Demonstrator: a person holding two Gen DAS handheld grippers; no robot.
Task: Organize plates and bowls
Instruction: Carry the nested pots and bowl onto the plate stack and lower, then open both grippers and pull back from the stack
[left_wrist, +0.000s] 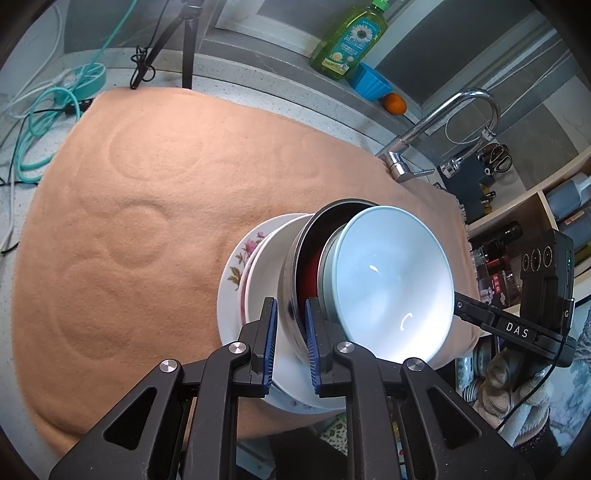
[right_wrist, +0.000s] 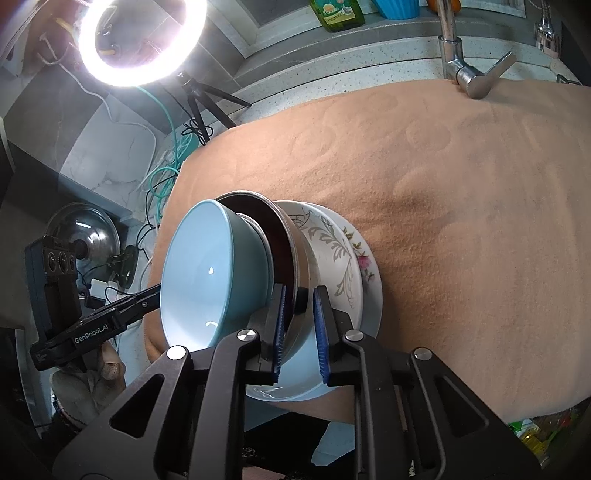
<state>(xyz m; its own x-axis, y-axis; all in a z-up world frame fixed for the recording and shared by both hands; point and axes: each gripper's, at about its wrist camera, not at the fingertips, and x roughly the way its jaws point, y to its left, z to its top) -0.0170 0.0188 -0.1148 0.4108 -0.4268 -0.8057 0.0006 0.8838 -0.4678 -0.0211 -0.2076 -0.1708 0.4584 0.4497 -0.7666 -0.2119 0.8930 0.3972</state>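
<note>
A stack of dishes stands on an orange towel (left_wrist: 147, 184): a floral plate (left_wrist: 236, 266) at the bottom, a white patterned plate (right_wrist: 332, 251) on it, then a steel bowl with a dark red inside (left_wrist: 291, 291), and a light blue bowl (left_wrist: 391, 280) nested on top. My left gripper (left_wrist: 291, 328) is shut on the steel bowl's rim. My right gripper (right_wrist: 300, 325) is shut on the opposite rim of the steel bowl (right_wrist: 295, 258), beside the blue bowl (right_wrist: 207, 273). Each gripper shows in the other's view.
A faucet (left_wrist: 436, 129) stands behind the towel. A green soap bottle (left_wrist: 351, 40), a blue cup (left_wrist: 373, 83) and an orange (left_wrist: 395, 103) sit on the ledge. Cables (left_wrist: 48, 110), a tripod (left_wrist: 188, 44) and a lit ring light (right_wrist: 142, 40) are at the left. Shelves with bottles (left_wrist: 517, 240) are at the right.
</note>
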